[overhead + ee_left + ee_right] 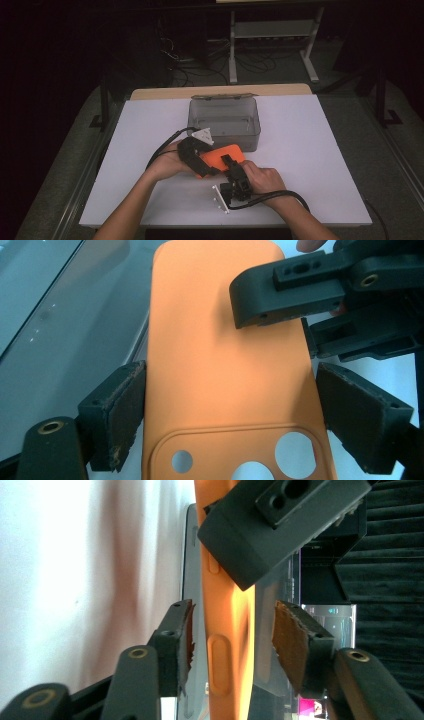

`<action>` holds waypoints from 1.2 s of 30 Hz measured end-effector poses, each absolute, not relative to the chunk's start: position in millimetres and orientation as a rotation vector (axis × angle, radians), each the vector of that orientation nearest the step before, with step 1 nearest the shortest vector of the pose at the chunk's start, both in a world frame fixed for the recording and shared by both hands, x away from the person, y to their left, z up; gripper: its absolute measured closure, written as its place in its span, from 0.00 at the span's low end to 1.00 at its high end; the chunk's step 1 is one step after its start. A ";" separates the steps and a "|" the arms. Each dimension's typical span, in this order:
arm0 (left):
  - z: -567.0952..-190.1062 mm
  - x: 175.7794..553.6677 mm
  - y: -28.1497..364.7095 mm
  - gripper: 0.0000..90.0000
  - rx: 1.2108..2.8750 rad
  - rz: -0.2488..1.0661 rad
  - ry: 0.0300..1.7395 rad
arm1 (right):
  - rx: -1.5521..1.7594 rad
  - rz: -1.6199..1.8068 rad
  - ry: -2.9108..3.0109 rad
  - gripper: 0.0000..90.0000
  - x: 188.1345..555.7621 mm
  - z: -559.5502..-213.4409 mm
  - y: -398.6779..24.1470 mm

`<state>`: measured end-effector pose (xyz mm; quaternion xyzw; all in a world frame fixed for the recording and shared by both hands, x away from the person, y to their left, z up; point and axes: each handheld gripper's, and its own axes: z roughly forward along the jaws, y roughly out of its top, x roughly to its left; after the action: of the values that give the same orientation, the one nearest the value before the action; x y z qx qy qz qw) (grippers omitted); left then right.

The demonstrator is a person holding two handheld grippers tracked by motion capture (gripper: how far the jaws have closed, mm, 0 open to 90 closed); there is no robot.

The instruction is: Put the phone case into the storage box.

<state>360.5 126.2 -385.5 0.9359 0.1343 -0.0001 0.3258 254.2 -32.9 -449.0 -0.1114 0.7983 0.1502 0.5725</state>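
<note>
My left tongs clamp the flat orange silicone phone case across its long edges; my right tongs straddle one edge, gaps both sides, unclamped.

One orange phone case, one grey box
</note>
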 end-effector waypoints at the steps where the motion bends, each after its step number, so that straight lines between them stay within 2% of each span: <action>1: -385.5 360.5 126.3 0.17 2.452 -0.002 0.352 | -0.261 0.350 1.875 0.58 254.2 -449.1 -32.8; 23: -385.3 360.7 126.2 0.17 2.453 -0.006 0.358 | -0.283 0.343 1.875 0.74 251.2 -449.6 -28.8; 36: -385.4 361.1 126.4 0.17 2.449 -0.019 0.367 | -0.289 0.341 1.871 0.77 250.6 -449.7 -28.0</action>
<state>361.1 126.4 -385.4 0.9348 0.1402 -0.0073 0.3263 250.6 -28.0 -449.7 -0.1232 0.7978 0.1454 0.5720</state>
